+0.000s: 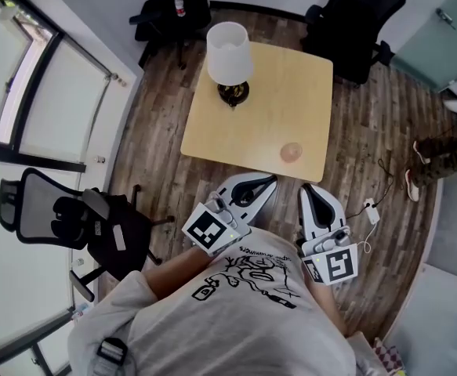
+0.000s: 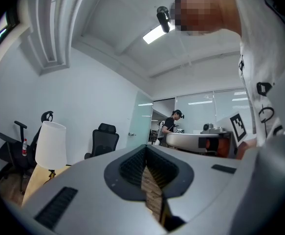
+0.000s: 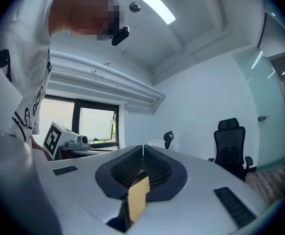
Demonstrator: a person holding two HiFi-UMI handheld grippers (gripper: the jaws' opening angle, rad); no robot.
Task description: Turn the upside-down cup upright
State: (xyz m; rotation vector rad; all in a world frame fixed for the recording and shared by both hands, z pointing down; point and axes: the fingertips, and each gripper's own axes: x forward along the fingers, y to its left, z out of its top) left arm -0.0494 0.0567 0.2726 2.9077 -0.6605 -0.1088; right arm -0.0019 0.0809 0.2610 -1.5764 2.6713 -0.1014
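Note:
A small pinkish cup (image 1: 291, 152) stands on the light wooden table (image 1: 244, 124), near the front edge on the right side. Both grippers are held close to the person's chest, short of the table. My left gripper (image 1: 267, 185) points at the table's front edge, jaws shut with nothing between them, as the left gripper view (image 2: 146, 150) also shows. My right gripper (image 1: 310, 191) sits a little to the right, below the cup, shut and empty too (image 3: 142, 149). The cup does not appear in either gripper view.
A white-shaded lamp (image 1: 229, 56) stands at the table's far left corner. Black office chairs sit behind the table (image 1: 353, 22), (image 1: 169, 10) and at the left (image 1: 71, 218). A white cable and plug (image 1: 371, 214) lie on the wooden floor at the right.

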